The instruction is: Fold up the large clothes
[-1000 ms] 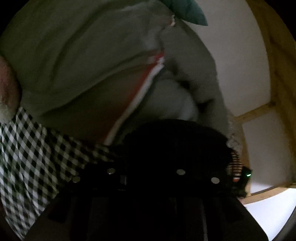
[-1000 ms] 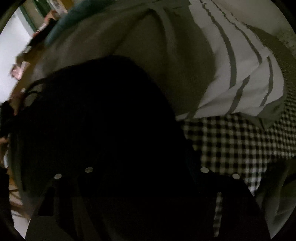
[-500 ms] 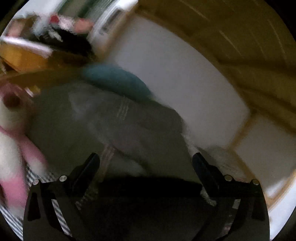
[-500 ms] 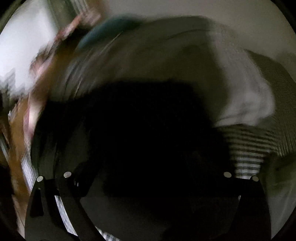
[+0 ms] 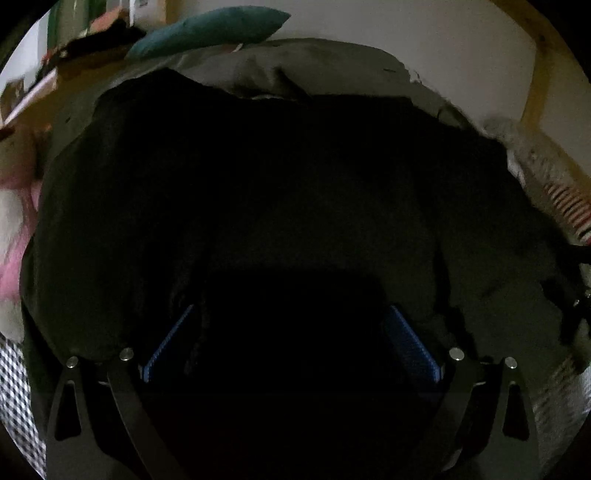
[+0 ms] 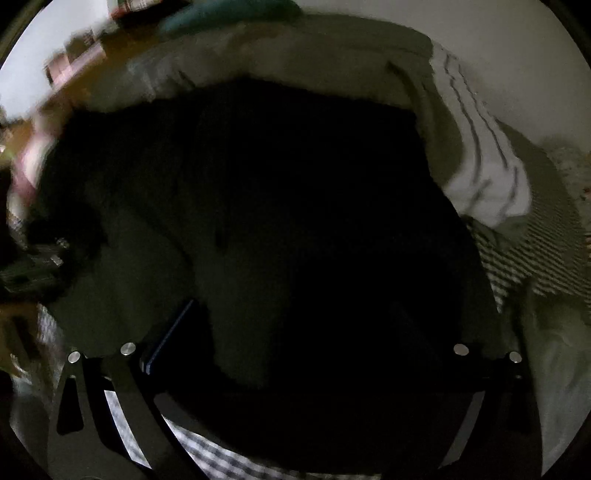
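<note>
**A:** Two grippers are seen over one dark garment (image 5: 258, 184). How is the left gripper (image 5: 291, 310) set?

**B:** Its jaws are spread wide, and the blue pads (image 5: 170, 339) are held clear of the cloth. Nothing is clamped. The garment is laid in a broad heap on the checked cover (image 5: 14, 387), with a pale grey sheet (image 5: 314, 62) and a teal cushion (image 5: 207, 29) behind it and a pink soft toy (image 5: 11, 221) at the far left.

**A:** And the right gripper (image 6: 295, 306)?

**B:** Its jaws are opening. Dark cloth is seen below and between them, but no pad is seen to press on it. A striped white cloth (image 6: 487, 177) is lain just beside the garment's right edge.

**A:** What could be spoiled from here?

**B:** So little can be made out in the dark fabric that an edge or corner may be misjudged. If a bunched layer is pinched instead of a hem, a crooked fold would probably result. On the right, the striped cloth could be caught along with the garment, since the two are touching. On the left, the garment could be dragged against the toy if it is pulled sideways.
</note>
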`<act>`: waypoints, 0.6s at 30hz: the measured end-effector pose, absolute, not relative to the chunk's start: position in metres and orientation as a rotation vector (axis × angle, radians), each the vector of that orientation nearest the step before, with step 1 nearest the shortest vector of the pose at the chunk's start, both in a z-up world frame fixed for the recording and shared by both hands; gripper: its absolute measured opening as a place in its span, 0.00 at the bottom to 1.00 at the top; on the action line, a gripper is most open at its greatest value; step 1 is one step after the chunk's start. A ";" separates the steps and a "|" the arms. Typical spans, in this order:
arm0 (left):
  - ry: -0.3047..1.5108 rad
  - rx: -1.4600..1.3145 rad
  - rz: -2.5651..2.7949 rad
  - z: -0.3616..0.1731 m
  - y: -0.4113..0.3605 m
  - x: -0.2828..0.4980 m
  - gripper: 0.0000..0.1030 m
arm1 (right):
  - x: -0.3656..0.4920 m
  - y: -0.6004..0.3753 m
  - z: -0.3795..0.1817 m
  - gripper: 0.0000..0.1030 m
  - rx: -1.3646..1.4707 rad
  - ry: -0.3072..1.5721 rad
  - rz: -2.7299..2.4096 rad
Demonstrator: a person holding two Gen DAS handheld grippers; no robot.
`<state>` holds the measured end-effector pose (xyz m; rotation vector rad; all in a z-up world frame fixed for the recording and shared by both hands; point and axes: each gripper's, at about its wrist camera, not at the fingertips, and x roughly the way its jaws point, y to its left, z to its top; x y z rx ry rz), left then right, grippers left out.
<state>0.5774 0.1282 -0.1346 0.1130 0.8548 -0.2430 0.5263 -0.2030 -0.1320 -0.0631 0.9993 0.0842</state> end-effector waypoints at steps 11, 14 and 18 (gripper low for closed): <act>0.858 0.157 -0.192 -0.142 0.120 0.569 0.96 | 0.509 -0.192 -0.149 0.97 -0.026 1.017 -0.024; 0.868 0.149 -0.163 -0.138 0.121 0.560 0.96 | 0.519 -0.193 -0.165 0.97 -0.044 1.034 -0.033; 0.850 0.157 -0.119 -0.116 0.116 0.523 0.95 | 0.529 -0.188 -0.175 0.98 -0.049 1.036 -0.050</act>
